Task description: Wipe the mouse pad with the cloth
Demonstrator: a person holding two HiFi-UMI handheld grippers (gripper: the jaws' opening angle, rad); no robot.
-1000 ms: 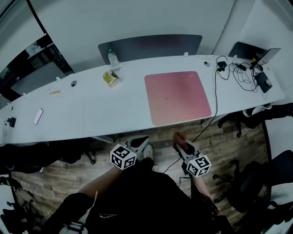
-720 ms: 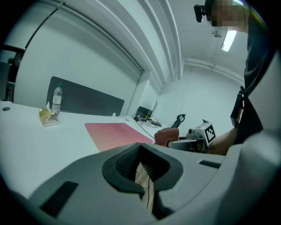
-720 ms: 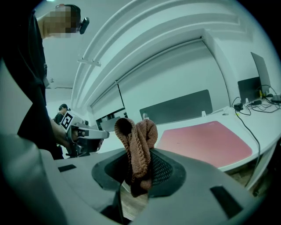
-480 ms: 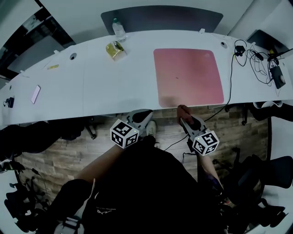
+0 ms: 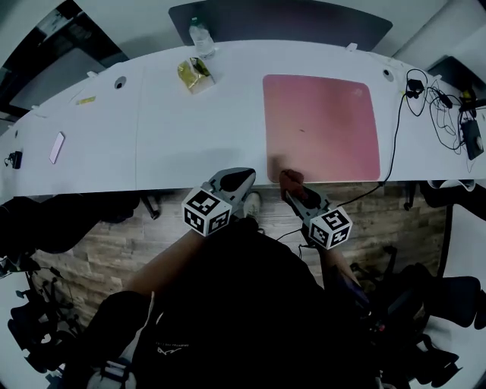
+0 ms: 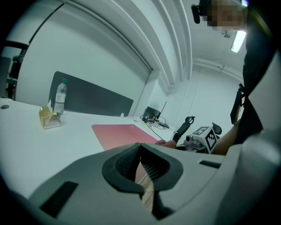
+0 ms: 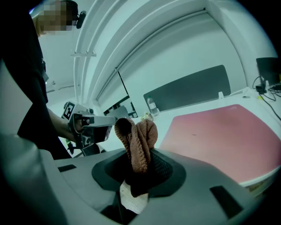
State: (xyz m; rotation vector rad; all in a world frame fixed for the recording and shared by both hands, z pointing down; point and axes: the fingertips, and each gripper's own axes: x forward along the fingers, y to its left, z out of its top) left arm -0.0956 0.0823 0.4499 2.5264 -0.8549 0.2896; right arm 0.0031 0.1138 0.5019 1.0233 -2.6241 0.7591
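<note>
A pink mouse pad (image 5: 322, 125) lies flat on the long white desk (image 5: 152, 129), right of centre; it also shows in the right gripper view (image 7: 224, 136) and the left gripper view (image 6: 120, 134). My right gripper (image 5: 288, 182) hovers at the desk's near edge, by the pad's near left corner, shut on a brown knitted cloth (image 7: 137, 143) that bunches up between its jaws. My left gripper (image 5: 241, 181) sits just to its left at the desk edge, jaws closed on nothing (image 6: 140, 165).
A yellow packet (image 5: 194, 76) and a water bottle (image 5: 199, 36) stand at the desk's far side. A phone (image 5: 57, 147) lies far left. Cables (image 5: 440, 102) and devices crowd the right end. A dark divider panel (image 5: 281, 19) runs behind the desk.
Both grippers have moved forward from over the floor to the desk's near edge. The cloth stays gripped in the right one.
</note>
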